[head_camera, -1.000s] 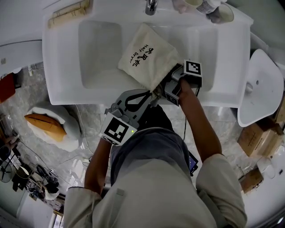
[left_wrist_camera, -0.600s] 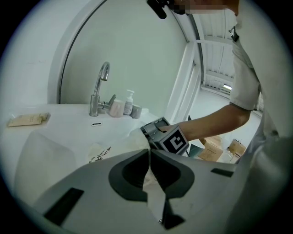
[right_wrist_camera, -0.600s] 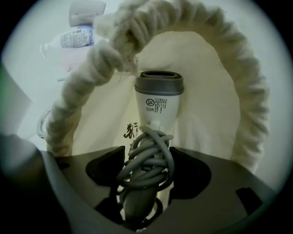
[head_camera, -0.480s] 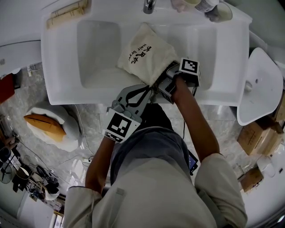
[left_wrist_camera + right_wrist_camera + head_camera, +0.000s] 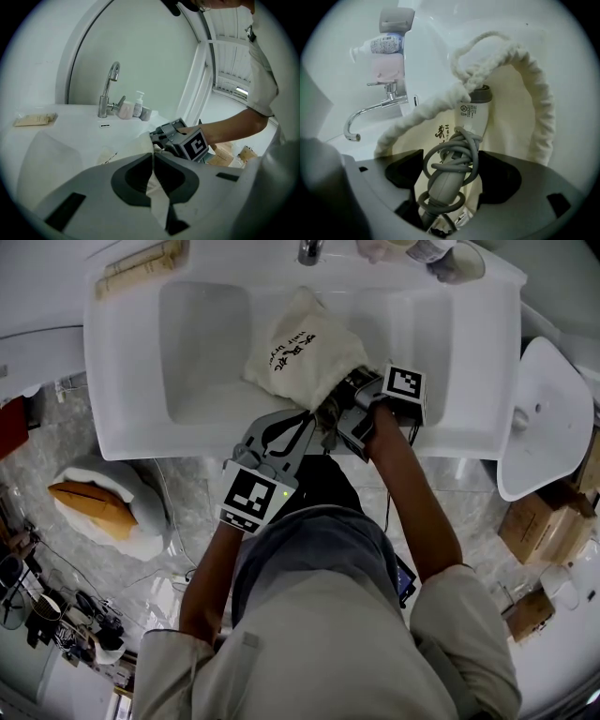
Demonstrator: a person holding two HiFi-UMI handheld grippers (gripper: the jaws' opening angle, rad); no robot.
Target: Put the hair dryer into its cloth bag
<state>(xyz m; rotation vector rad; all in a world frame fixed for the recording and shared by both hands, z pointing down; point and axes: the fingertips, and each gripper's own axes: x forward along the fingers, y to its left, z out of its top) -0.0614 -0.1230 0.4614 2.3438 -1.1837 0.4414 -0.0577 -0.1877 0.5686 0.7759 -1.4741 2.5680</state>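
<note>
The hair dryer (image 5: 474,119) lies handle-out in the mouth of the cloth bag (image 5: 513,117), its grey cord (image 5: 450,159) wound round the handle. Only the right gripper view shows this. In the head view the dryer is hidden, and just the cream bag with its dark lettering shows, lying in the white washbasin (image 5: 131,362). The right gripper (image 5: 452,180) has just been opening its jaws, which stand wide on either side of the handle without pressing on it. The left gripper (image 5: 153,164) is clamped tight on a fold of the bag's rim, which its own view shows pinched between the jaws. That view also takes in the faucet (image 5: 108,89) at the basin's far edge. A pink cup (image 5: 125,110) and a pump bottle (image 5: 138,103) stand just right of it, and a tan packet (image 5: 35,119) lies at the far left.
</note>
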